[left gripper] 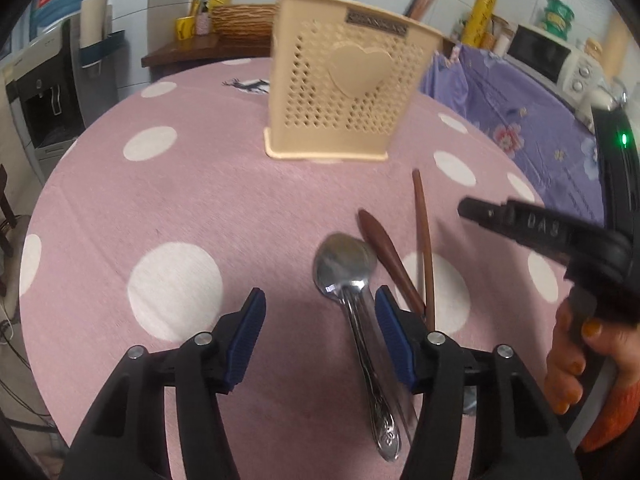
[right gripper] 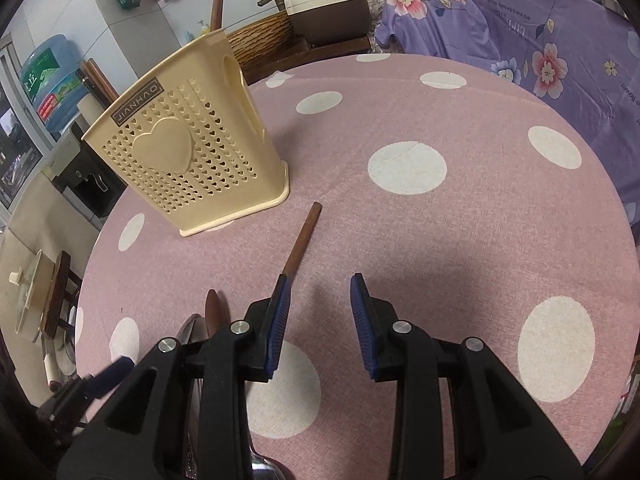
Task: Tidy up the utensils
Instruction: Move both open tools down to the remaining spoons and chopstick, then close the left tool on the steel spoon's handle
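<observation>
A beige perforated utensil holder (left gripper: 340, 92) with a heart on its front stands upright at the far middle of the table; it also shows at the left in the right wrist view (right gripper: 180, 152). A steel spoon (left gripper: 344, 264) lies in front of me, its handle between the jaws of my left gripper (left gripper: 322, 320), close to the right pad and not pressed. Beside it lie a brown wooden utensil (left gripper: 384, 256) and a brown chopstick (left gripper: 424, 240). My right gripper (right gripper: 322, 320) stands open over bare cloth, the chopstick (right gripper: 302, 240) running under its left finger.
The round table (right gripper: 440, 240) wears a pink cloth with white dots. A purple flowered cloth (right gripper: 540, 40) covers something behind on the right. A hand (left gripper: 568, 360) with orange nails holds the right gripper's handle. A water dispenser (left gripper: 44, 96) stands off the left edge.
</observation>
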The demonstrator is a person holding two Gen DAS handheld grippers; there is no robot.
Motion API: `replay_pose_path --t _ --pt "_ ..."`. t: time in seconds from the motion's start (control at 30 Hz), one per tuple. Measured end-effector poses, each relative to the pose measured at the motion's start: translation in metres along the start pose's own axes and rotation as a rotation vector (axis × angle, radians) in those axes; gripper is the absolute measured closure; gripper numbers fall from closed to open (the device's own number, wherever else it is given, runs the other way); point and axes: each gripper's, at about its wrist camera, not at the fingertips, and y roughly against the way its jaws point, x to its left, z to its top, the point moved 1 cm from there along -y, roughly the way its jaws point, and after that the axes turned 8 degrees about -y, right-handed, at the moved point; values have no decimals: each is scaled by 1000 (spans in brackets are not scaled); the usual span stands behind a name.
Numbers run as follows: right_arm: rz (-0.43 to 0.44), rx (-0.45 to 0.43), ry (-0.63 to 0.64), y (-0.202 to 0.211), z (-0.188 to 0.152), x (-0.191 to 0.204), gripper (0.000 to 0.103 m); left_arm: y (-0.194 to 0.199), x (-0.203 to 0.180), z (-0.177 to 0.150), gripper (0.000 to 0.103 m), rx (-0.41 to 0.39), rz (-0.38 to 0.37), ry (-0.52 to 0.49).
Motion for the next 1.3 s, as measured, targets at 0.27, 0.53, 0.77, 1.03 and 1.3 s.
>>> replay_pose_path --t 0.27,0.53,0.77,1.03,1.3 --pt "15 11 -5 -2 -2 1 71 -14 -10 -1 65 39 24 -20" --pt "23 18 -4 -3 -5 1 71 -24 -12 11 74 22 38 -18" --pt "27 17 -4 -2 -5 0 71 -24 16 9 90 25 -111 156" --pt "34 18 0 -2 -5 2 71 -16 54 -5 90 13 -206 292" --pt "30 23 6 -2 -6 2 71 -7 79 -14 90 2 -197 346"
